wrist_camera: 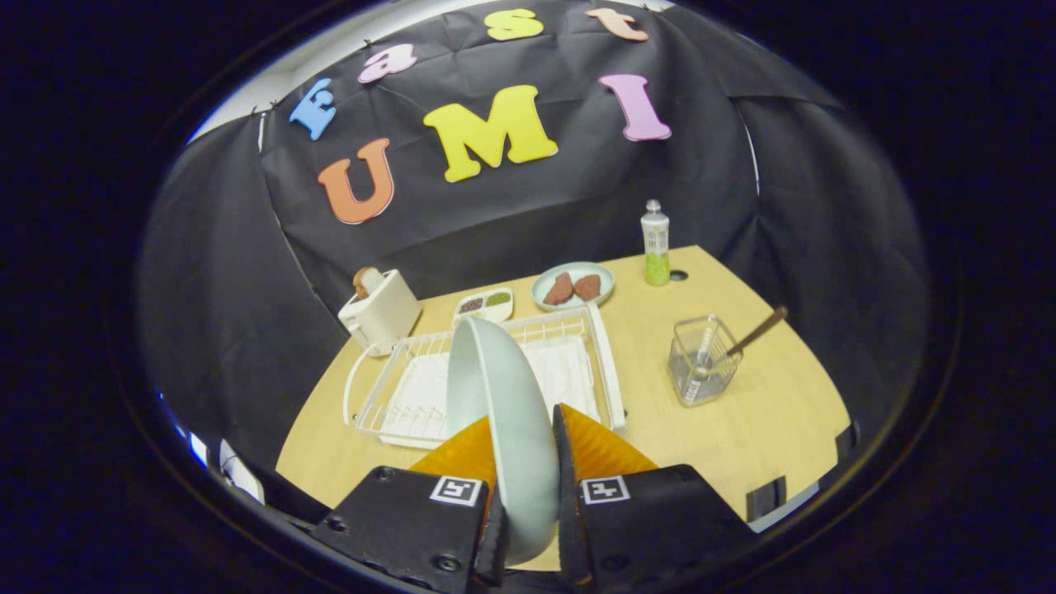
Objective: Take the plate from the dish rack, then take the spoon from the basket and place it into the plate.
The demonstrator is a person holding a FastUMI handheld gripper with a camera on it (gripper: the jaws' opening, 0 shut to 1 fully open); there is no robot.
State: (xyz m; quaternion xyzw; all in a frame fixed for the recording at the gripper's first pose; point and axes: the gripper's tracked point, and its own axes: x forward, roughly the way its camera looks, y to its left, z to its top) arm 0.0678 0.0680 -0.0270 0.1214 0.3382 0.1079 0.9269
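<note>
While the gripper [528, 487] clamps the pale green round plate [503, 412] on edge above the white wire dish rack [388, 396], the wooden-handled spoon [755, 332] waits in the clear basket [701, 363].

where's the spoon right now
In the gripper view the spoon stands tilted in the clear basket on the table, to the right of the dish rack and beyond the gripper, whose fingers clamp the plate.
</note>
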